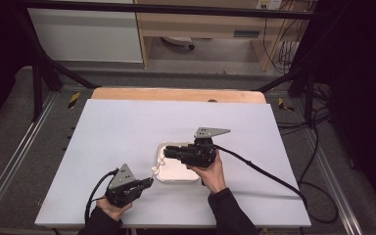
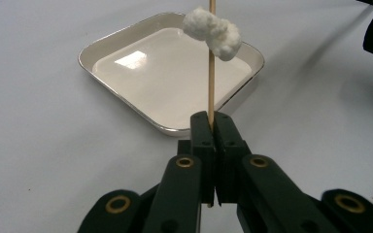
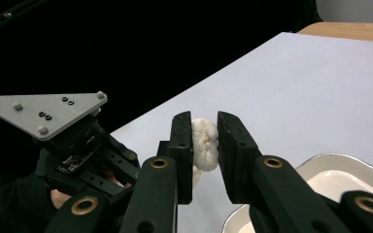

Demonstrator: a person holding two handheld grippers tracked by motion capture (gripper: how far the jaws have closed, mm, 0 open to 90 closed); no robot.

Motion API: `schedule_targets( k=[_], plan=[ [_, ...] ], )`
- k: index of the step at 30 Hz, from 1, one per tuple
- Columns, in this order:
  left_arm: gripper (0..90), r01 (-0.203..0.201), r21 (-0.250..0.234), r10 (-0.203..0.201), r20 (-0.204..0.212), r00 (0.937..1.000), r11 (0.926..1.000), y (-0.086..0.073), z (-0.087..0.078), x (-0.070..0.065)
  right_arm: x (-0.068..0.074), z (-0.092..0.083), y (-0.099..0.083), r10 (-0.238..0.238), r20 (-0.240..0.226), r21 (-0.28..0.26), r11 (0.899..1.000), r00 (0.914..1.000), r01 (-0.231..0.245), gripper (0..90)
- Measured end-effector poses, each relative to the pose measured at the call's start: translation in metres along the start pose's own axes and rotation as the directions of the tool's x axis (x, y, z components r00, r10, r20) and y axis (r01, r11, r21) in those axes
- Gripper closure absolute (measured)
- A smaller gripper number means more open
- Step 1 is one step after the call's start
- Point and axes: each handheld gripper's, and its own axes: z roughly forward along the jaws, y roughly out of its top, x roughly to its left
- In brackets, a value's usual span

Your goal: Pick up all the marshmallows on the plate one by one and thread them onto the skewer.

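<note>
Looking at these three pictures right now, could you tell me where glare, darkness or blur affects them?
Left gripper view: a bright window-shaped glare sits on the glossy white square dish; the fluffy white lump on the thin wooden skewer is sharp. Right gripper view: the background left of the table is black. High view: dim edges, soft detail overall.

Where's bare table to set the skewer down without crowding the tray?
Free: the white table left of and beyond the tray, and the strip to the right of the right gripper. Crowded: the tray's near-left corner, where the left gripper holds the skewer with white pieces.
</note>
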Motion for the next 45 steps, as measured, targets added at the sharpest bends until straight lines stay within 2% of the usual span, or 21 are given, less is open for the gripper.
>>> schedule_targets(
  k=[9, 13, 15, 18, 22, 24, 27, 29, 31, 34, 38, 42, 45],
  plan=[
    [88.6, -0.001, -0.001, 0.001, -0.001, 1.0000, 1.0000, 0.000, 0.000, 0.000, 0.001, 0.003, -0.004, 0.008, -0.011, 0.010, 1.000, 0.9999, -0.008, 77.9],
    [88.6, 0.005, -0.025, -0.004, 0.005, 1.0000, 0.9997, 0.002, -0.001, -0.001, 0.001, 0.006, -0.008, 0.011, -0.020, 0.024, 1.000, 0.9997, -0.011, 77.8],
    [88.7, -0.001, -0.020, 0.001, -0.003, 1.0000, 0.9998, 0.003, -0.001, -0.001, 0.001, 0.009, -0.011, 0.024, -0.035, 0.034, 0.999, 0.9991, -0.023, 78.0],
    [88.6, 0.007, -0.017, -0.007, 0.004, 1.0000, 0.9998, 0.002, -0.001, 0.001, 0.001, 0.011, -0.013, 0.012, -0.036, 0.019, 1.000, 0.9993, -0.012, 77.9],
    [88.6, 0.010, -0.019, -0.010, 0.014, 0.9999, 0.9998, 0.001, 0.002, 0.001, 0.001, 0.010, -0.013, 0.005, -0.018, 0.030, 1.000, 0.9998, -0.004, 75.1],
    [88.5, 0.009, -0.028, -0.009, 0.016, 0.9998, 0.9996, 0.001, 0.001, 0.001, 0.002, 0.008, -0.011, -0.010, 0.003, 0.026, 1.000, 0.9999, 0.010, 64.9],
    [88.4, 0.007, -0.034, -0.006, 0.020, 0.9998, 0.9994, 0.001, 0.000, 0.000, 0.003, 0.005, -0.009, -0.027, 0.027, 0.030, 0.999, 0.9993, 0.026, 57.5],
    [88.5, 0.011, -0.020, -0.011, 0.008, 0.9999, 0.9997, 0.001, 0.001, 0.001, 0.004, 0.002, -0.008, -0.037, 0.039, 0.023, 0.999, 0.9985, 0.036, 48.9],
    [88.5, 0.026, -0.023, -0.026, 0.008, 0.9996, 0.9994, -0.001, 0.001, 0.003, 0.004, -0.003, -0.005, -0.031, 0.035, -0.004, 1.000, 0.9989, 0.031, 46.4],
    [88.5, 0.026, -0.031, -0.026, 0.008, 0.9996, 0.9992, 0.000, 0.000, 0.004, 0.003, -0.011, -0.004, -0.047, 0.064, -0.001, 0.999, 0.9968, 0.047, 37.7],
    [88.5, 0.026, -0.024, -0.026, 0.007, 0.9996, 0.9994, 0.000, 0.000, 0.004, 0.000, -0.019, -0.007, -0.087, 0.125, 0.029, 0.996, 0.9883, 0.084, 24.2],
    [88.4, 0.029, -0.021, -0.028, 0.003, 0.9996, 0.9994, 0.001, 0.000, 0.005, -0.005, -0.026, -0.012, -0.087, 0.161, 0.059, 0.995, 0.9830, 0.079, 14.8],
    [88.4, 0.032, -0.016, -0.032, 0.007, 0.9994, 0.9993, 0.001, -0.001, 0.006, -0.009, -0.032, -0.017, -0.110, 0.207, 0.097, 0.991, 0.9720, 0.092, 9.4]
  ],
)
